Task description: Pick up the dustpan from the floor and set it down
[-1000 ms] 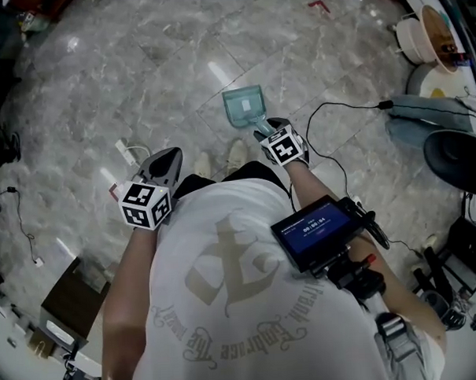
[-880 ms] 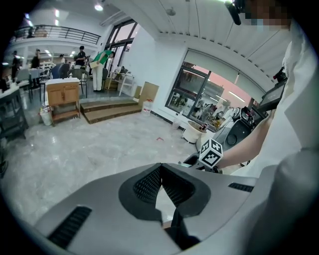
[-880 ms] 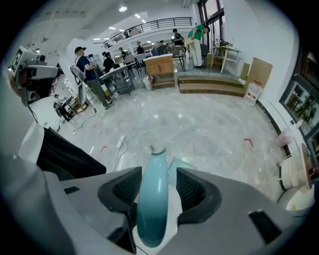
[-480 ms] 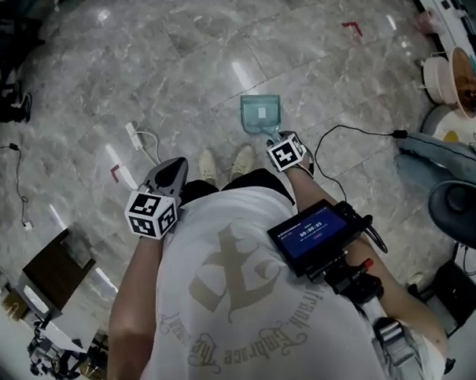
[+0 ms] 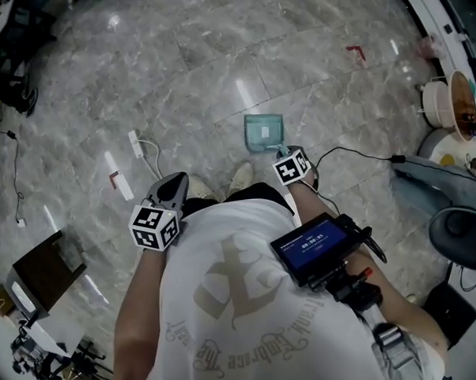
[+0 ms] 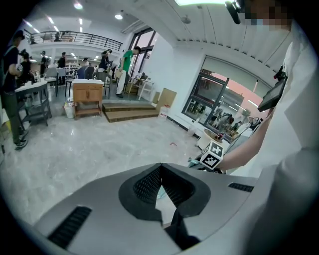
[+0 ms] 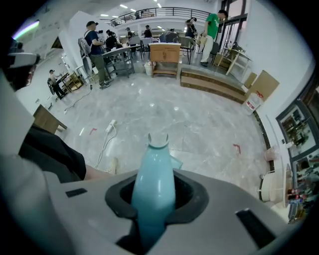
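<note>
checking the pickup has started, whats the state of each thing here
light blue plastic dustpan: flat on the grey marble floor, handle between right jaws
right gripper: jaws closing on the dustpan handle
left gripper: jaws together, empty
chest-mounted screen: lit

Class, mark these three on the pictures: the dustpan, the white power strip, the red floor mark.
dustpan (image 5: 264,131): head view, middle of its pan.
white power strip (image 5: 135,143): head view, middle of its body.
red floor mark (image 5: 358,51): head view, near its bend.
</note>
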A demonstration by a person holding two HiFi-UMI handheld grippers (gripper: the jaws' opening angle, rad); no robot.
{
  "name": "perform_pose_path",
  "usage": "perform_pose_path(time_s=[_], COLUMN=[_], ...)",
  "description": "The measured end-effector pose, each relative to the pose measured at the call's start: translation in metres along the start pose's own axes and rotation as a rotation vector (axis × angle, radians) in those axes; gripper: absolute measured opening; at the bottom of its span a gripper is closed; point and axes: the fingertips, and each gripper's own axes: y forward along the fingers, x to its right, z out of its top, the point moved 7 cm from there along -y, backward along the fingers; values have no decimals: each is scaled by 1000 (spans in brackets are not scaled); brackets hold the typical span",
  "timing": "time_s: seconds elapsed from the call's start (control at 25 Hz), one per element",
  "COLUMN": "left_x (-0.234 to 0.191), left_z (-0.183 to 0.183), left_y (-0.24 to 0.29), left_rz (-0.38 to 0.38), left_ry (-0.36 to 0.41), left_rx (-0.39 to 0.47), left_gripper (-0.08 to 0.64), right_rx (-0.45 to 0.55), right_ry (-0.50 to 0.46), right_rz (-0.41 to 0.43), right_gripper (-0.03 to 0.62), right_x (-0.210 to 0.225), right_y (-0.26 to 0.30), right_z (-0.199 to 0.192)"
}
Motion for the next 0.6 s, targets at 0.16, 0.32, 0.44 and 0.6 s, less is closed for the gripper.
perform_pose_path(time_s=[0.16,0.32,0.44,0.6], left_x=[-4,-16,-22,-26], left_z=[3,0,-3,-7], left_y=[-3,-12,-16,-16], left_rz=[-8,-4,-4,-8], left_ry=[6,-4,-16,-34], left_rx=[28,51,65,78], left_gripper=[12,12,12,12], right_rx=[16,39,56,68], right_ry=[-30,-71,-89,-114], right_rz=[0,7,15,33], right_gripper=[87,87,87,87], right_x=[4,-5,-11,-16], right_y=[-8,-20,-29,-42], right_z=[0,5,10,16])
